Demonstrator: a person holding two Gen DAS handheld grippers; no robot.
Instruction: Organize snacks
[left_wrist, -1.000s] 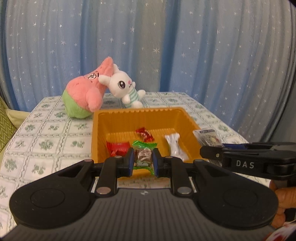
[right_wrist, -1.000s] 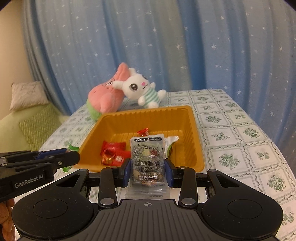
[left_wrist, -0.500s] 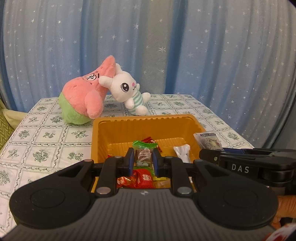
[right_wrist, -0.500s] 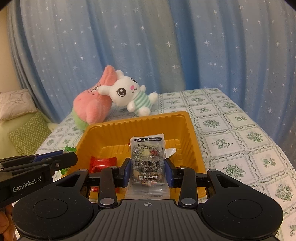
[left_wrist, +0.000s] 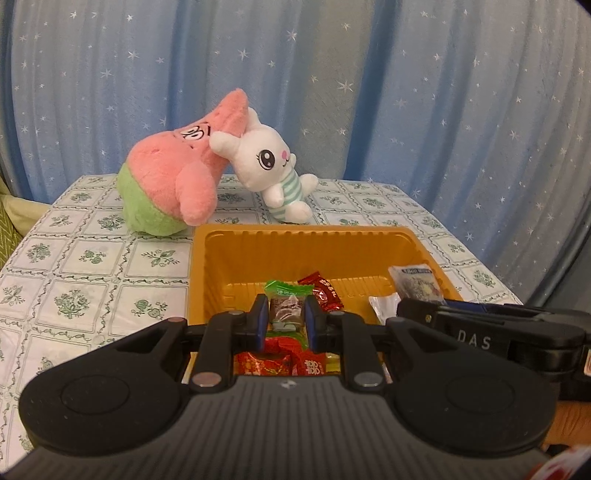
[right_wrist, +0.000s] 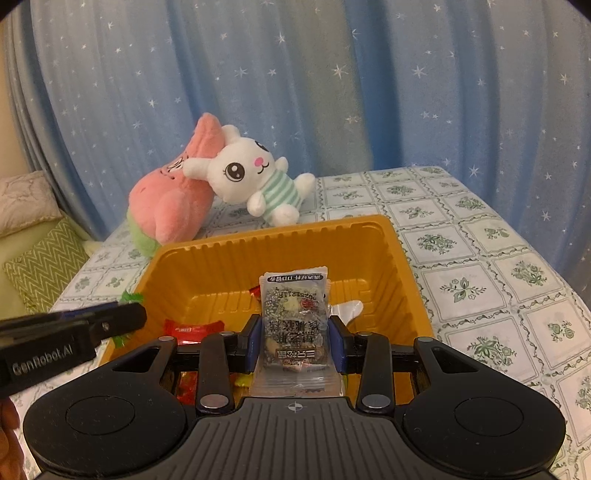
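Here, a small green-wrapped candy (left_wrist: 285, 307) is pinched between the blue-padded fingers of the left claw (left_wrist: 284, 321), which is held over the near part of the orange tray (left_wrist: 310, 236). The candy's green end sticks up above the fingertips, and a dark filling can be seen through its clear middle. Beneath that claw, inside the tray, several red-wrapped snacks (left_wrist: 280, 360) are piled together, and one more red candy (left_wrist: 323, 291) lies just behind the held one. The right claw (right_wrist: 294, 343) is closed on a clear packet of mixed nuts (right_wrist: 294, 321), which is held upright — its printed text appears upside down — over the near right part of the same tray. A white wrapper (right_wrist: 347, 308) is seen on the tray floor just right of the packet, and a red packet (right_wrist: 194, 328) lies at the left of it. From the left wrist view the right claw is seen side-on at the tray's right rim, marked "DAS", with the nut packet rising from its tip; from the right wrist view the left claw is seen at the tray's left edge, marked "GenRobot.AI". The tray rests on a surface covered by a white cloth with green floral squares (right_wrist: 480, 258). Behind the tray, a pink and green star plush (left_wrist: 177, 184) and a white rabbit plush (left_wrist: 269, 173) are leaned against each other, in front of a blue curtain with white stars (left_wrist: 406, 92). A green zigzag cushion (right_wrist: 40, 266) is visible at the far left.
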